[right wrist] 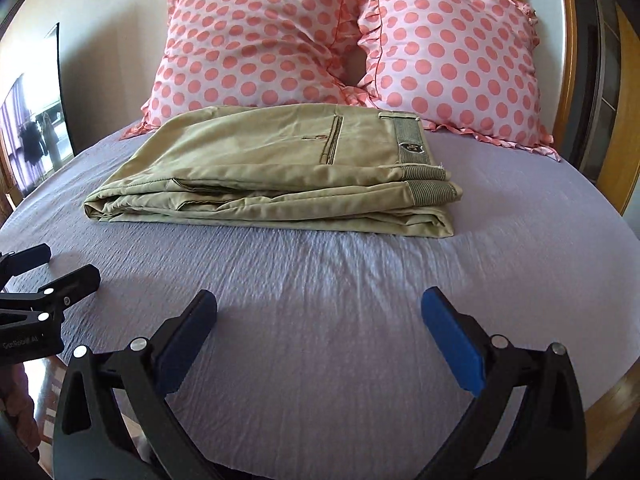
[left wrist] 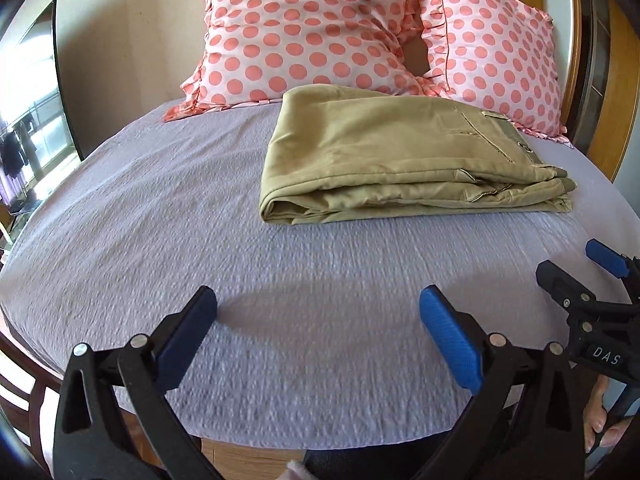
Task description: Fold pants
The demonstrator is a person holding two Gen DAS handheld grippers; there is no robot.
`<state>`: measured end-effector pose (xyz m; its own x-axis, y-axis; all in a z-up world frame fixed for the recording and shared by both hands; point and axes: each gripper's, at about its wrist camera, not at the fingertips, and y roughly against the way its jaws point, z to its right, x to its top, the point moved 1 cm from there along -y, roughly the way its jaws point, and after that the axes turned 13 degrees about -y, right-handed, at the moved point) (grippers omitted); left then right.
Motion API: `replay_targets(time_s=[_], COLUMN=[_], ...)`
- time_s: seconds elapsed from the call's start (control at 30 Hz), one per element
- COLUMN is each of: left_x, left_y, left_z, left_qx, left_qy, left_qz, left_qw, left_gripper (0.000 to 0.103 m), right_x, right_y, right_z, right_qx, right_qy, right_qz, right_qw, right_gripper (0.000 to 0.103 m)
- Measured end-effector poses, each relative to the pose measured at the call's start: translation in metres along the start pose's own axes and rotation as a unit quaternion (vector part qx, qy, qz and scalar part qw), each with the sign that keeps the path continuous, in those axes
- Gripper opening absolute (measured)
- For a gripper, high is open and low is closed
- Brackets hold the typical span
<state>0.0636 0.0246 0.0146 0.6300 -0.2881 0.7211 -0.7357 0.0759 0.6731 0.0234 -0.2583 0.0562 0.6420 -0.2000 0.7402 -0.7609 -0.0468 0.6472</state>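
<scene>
The pants (right wrist: 272, 168) lay folded on the bed (right wrist: 320, 320), well ahead of both tongs, long axis running crosswise, waistband to the right. They sat straight ahead of the right tongs (right wrist: 318, 320) but ahead and rightward of the left tongs (left wrist: 318, 320), so the right seemed nearer. Both tongs were spread wide, holding nothing.

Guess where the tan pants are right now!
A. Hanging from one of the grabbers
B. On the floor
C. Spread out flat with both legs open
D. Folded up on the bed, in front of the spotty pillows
D: the pants lie in a folded stack on the bed, just in front of the polka-dot pillows, while both grippers are open and hold nothing.
</scene>
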Motion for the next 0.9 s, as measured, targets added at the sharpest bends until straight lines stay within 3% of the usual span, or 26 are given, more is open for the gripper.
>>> replay_targets(time_s=[0.2, 0.9], left_x=[-0.0056, -0.0067], left_y=[0.0016, 0.0017], left_z=[0.0026, 0.0061], left_qx=[0.010, 0.014], left_qy=[0.000, -0.002], left_qz=[0.027, 0.035], left_qw=[0.9996, 0.9993], left_gripper=[0.101, 0.101], right_x=[-0.0072, -0.0055], right_y=[0.0023, 0.0015], right_z=[-0.0024, -0.0034], right_qx=[-0.008, -0.011], right_qy=[-0.007, -0.007], right_qz=[0.029, 0.026], right_qw=[1.000, 1.000], right_gripper=[0.102, 0.102])
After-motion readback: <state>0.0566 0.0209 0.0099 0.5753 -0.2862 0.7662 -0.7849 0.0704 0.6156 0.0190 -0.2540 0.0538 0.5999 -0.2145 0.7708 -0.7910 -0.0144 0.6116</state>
